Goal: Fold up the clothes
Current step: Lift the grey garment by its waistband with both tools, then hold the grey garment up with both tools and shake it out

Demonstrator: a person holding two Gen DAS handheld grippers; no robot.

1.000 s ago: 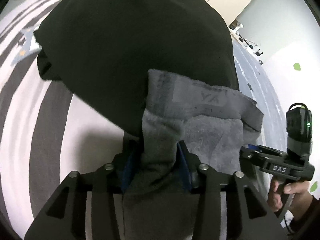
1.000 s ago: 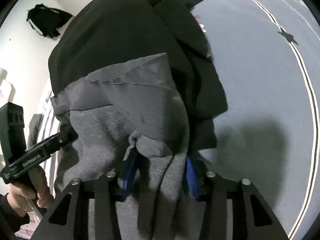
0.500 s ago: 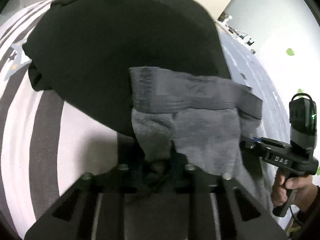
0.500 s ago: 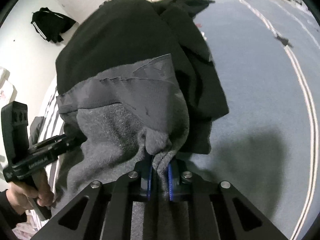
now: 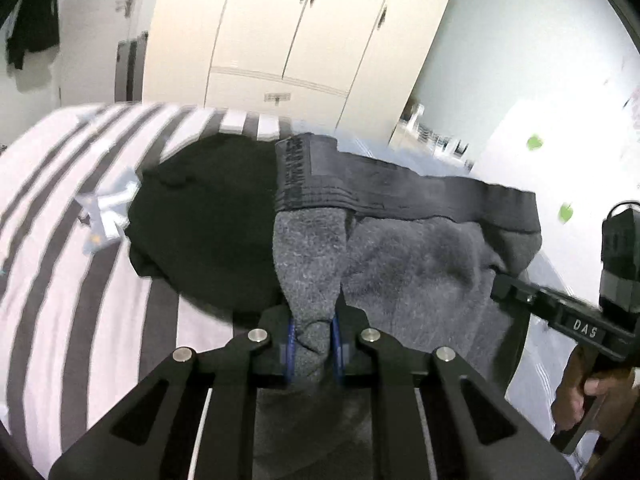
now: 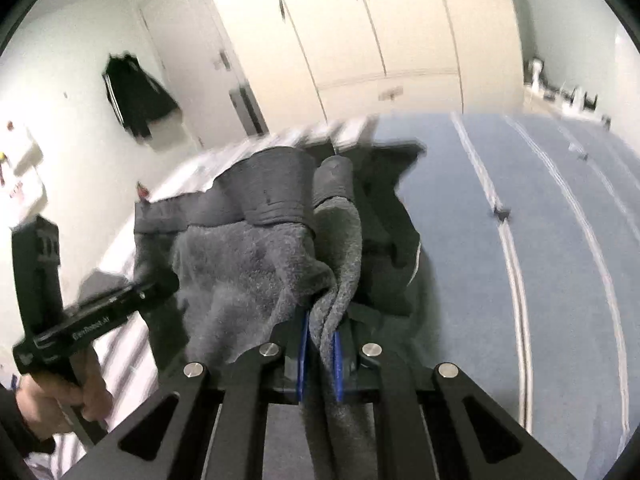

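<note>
1. Above the bed [image 5: 60,280], one grey garment [image 5: 420,248] hangs in the air between two tools.
2. The left tool [image 5: 314,344] is clamped on a bunch of the grey cloth at 6 o'clock in its own view. The right tool [image 6: 320,354] is clamped on another bunch, also at 6 o'clock in its view.
3. The grey garment looks soft, fuzzy and floppy. I think it is light but thick, so it will sag in the middle and not slip much.
4. Its smooth dark band [image 5: 400,192] runs along the top, at 12 to 2 o'clock. The band looks firmer, so the corners near it seem a good place to hold.
5. One black garment [image 5: 208,220] lies on the bed at 10 o'clock, under the grey one.
6. I count two tools, two garments on or over the bed, and two hands: one hand [image 5: 576,392] at 4 o'clock and the other hand [image 6: 60,396] at 8 o'clock.
</note>
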